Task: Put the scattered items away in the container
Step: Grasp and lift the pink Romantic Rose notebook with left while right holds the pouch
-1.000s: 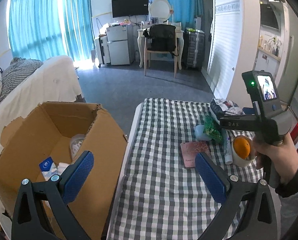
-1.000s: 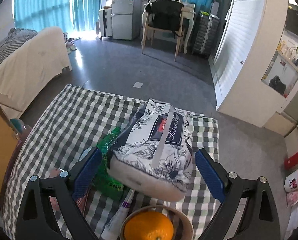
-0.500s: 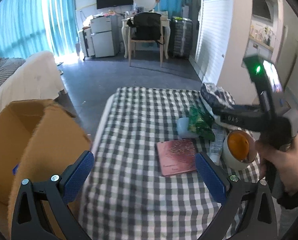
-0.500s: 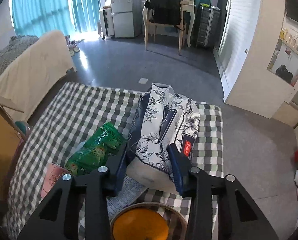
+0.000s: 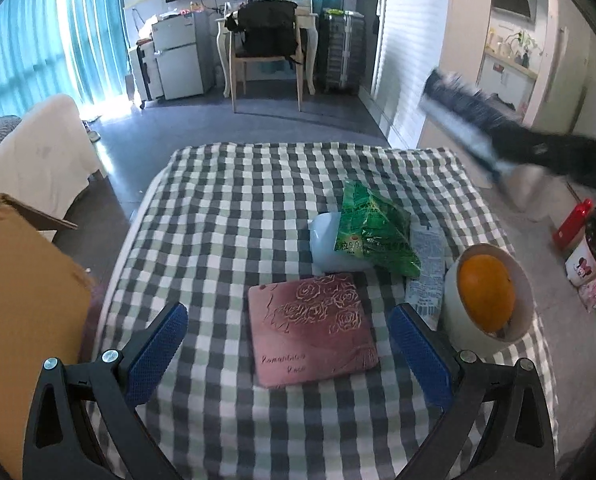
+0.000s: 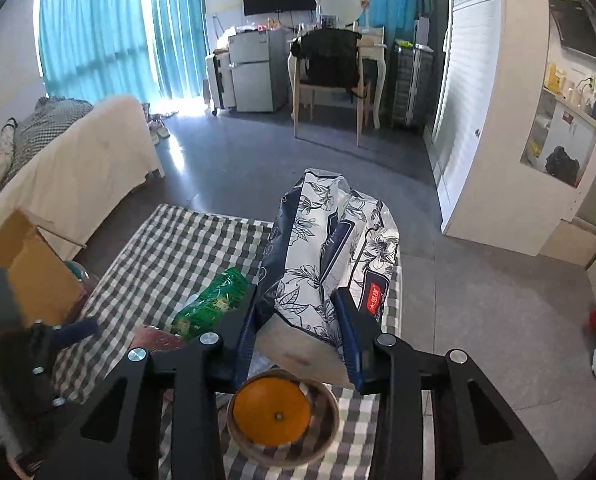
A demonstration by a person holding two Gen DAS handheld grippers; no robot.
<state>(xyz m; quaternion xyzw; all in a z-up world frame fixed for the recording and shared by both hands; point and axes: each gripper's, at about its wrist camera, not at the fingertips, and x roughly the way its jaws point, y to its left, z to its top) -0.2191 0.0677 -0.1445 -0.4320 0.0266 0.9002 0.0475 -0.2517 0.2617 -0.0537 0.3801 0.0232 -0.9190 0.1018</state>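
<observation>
The cardboard box (image 5: 21,292) stands at the left edge of the checked table (image 5: 225,200). The tissue pack (image 6: 326,264) is up off the cloth — pinched in the right gripper (image 6: 300,334). The left gripper (image 5: 287,354) is spread wide over the pink notebook (image 5: 312,324), the orange (image 5: 486,294) in its bowl (image 5: 450,316) alongside.

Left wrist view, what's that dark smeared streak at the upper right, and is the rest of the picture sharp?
Left wrist view: the streak is motion blur on the tissue pack carried by the right gripper; the pink notebook and orange are crisp. Right wrist view: the pack is sharp, the left gripper blurred; the curtains glow backlit.
</observation>
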